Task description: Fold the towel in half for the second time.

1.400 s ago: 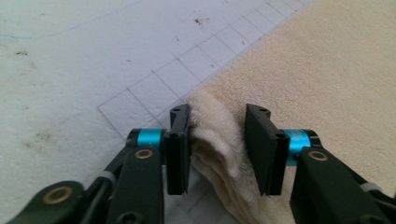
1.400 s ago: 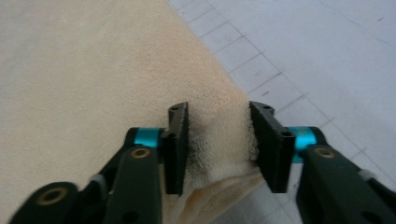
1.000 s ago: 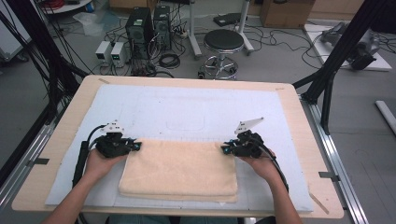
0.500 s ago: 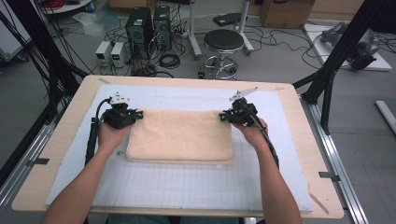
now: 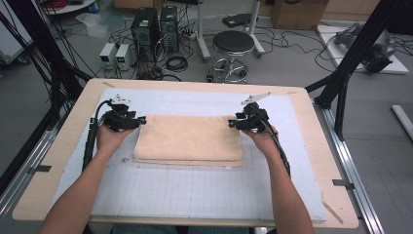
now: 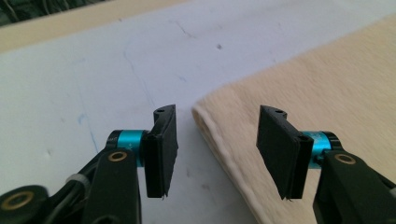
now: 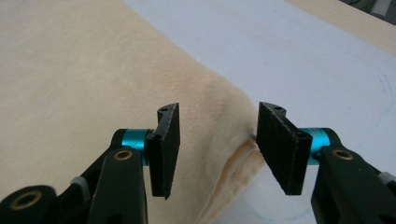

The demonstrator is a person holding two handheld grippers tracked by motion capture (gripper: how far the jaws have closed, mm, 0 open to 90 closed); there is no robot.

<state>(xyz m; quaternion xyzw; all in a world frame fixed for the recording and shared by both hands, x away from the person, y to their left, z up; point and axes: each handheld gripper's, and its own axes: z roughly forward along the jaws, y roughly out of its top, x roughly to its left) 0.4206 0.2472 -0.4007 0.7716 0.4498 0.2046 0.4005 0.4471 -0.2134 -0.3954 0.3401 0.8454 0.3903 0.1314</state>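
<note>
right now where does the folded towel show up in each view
High view: the folded towel lies mid-table on the white mat, between the left claw and right claw.
Left gripper view: the towel's corner fills the right side, its edge running between the open jaws.
Right gripper view: the towel covers the left side, a corner between the open jaws.
Shared landmark: the white mat.

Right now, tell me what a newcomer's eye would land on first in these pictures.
The folded cream towel on the pale gridded mat in the middle of the table draws the eye. The left gripper and right gripper flank its far corners; their jaws have just been opening, standing apart with the towel's edges between, unpinched. Behind the table, a round stool stands on the cable-strewn floor.
</note>
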